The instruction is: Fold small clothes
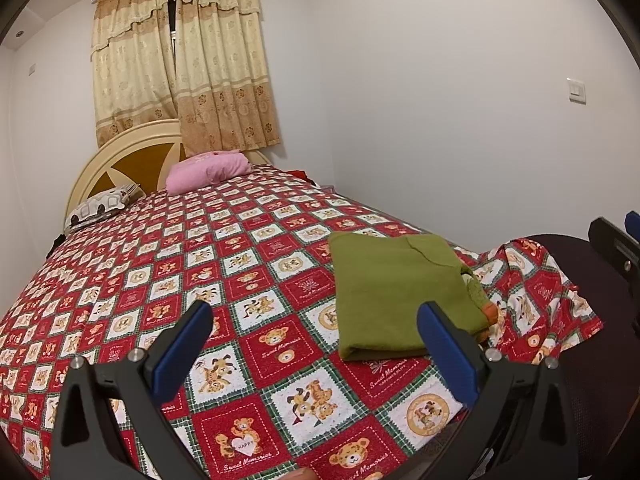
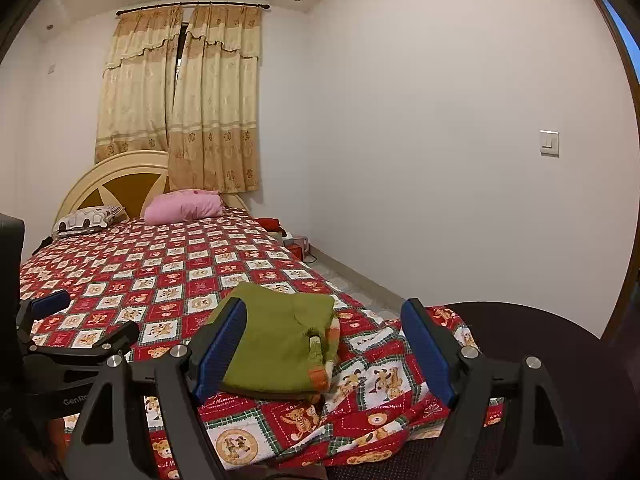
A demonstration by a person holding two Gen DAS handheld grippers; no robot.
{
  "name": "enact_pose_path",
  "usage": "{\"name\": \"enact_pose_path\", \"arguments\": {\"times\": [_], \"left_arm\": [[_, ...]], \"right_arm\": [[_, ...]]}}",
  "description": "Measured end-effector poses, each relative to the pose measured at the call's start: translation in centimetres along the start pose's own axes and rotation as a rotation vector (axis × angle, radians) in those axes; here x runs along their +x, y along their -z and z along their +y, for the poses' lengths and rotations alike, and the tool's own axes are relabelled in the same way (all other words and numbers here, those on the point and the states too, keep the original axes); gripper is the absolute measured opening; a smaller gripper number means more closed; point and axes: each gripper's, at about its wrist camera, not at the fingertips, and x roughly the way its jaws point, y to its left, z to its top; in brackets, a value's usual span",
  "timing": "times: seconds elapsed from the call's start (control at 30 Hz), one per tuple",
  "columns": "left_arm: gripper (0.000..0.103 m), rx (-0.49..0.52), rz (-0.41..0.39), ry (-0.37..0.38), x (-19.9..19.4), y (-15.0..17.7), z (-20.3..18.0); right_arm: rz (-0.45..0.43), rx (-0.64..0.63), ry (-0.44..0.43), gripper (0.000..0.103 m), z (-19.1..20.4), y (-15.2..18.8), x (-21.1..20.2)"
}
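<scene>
A small green garment [image 1: 400, 292] lies folded into a flat rectangle near the right corner of the bed, with orange striped trim at its right edge. It also shows in the right wrist view [image 2: 280, 344]. My left gripper [image 1: 316, 316] is open and empty, held above the bedspread just left of and in front of the garment. My right gripper [image 2: 324, 316] is open and empty, with the folded garment lying beyond and between its fingers. The left gripper also shows at the left of the right wrist view [image 2: 60, 320].
The bed has a red checked teddy-bear bedspread [image 1: 200, 280]. A pink pillow [image 1: 208, 172] and a patterned pillow [image 1: 104, 206] lie at the headboard. A dark round chair seat [image 2: 540, 360] sits at the bed's right corner. A white wall runs along the right.
</scene>
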Motion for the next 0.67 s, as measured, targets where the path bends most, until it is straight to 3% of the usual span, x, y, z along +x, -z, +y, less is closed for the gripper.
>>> {"name": "enact_pose_path", "arguments": {"times": [0.27, 0.67], "left_arm": [[0.103, 0.007, -0.015, -0.051, -0.1, 0.1, 0.2], [0.103, -0.033, 0.025, 0.006, 0.7, 0.3, 1.2]], "right_arm": [[-0.002, -0.004, 0.000, 0.080, 0.0, -0.1, 0.0], [0.014, 0.000, 0.015, 0.080, -0.6, 0.2, 0.6]]}}
